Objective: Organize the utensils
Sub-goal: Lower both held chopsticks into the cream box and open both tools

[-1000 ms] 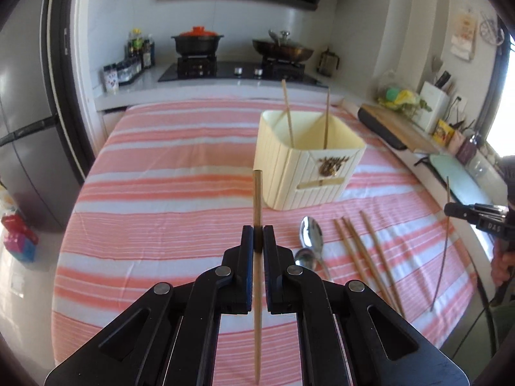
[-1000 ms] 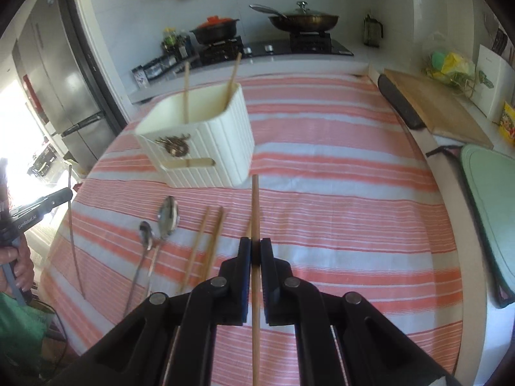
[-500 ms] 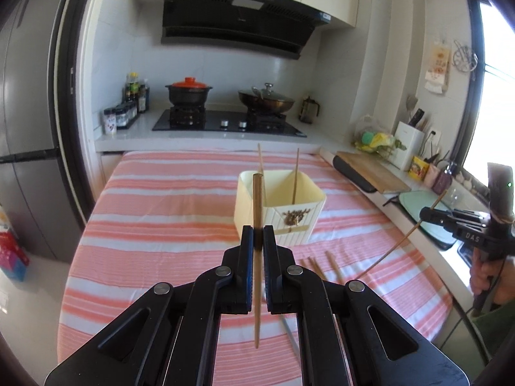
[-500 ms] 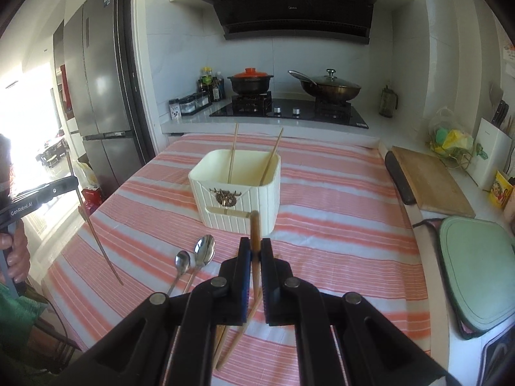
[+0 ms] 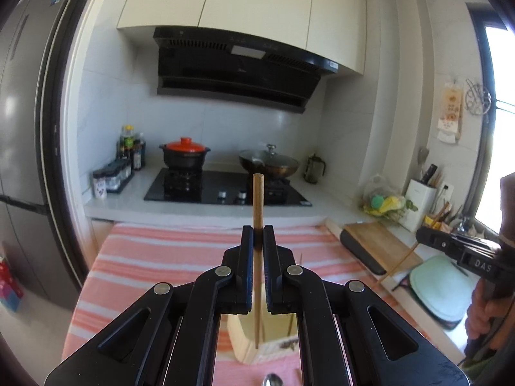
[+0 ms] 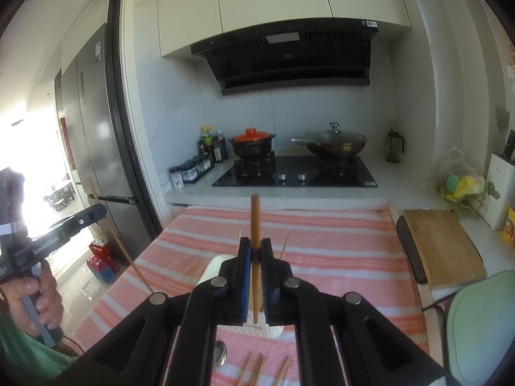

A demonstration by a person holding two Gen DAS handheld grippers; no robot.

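My left gripper is shut on a wooden chopstick that stands upright, high above the cream utensil holder, which shows only through gaps under the fingers. My right gripper is shut on another chopstick, also raised over the holder. Two chopsticks stand in the holder, their tips showing beside the right gripper. A spoon and several loose chopsticks lie on the striped cloth at the near edge. Each gripper appears at the side of the other view, its chopstick slanting down.
A black hob with a red-lidded pot and a wok sits behind the table. A wooden cutting board and green mat lie on the right counter. A fridge stands at left. A hand grips the left tool.
Both grippers rose sharply with their chopsticks and tilted up toward level. The holder, spoons and loose chopsticks slid from mid-frame to the bottom, mostly behind the fingers.
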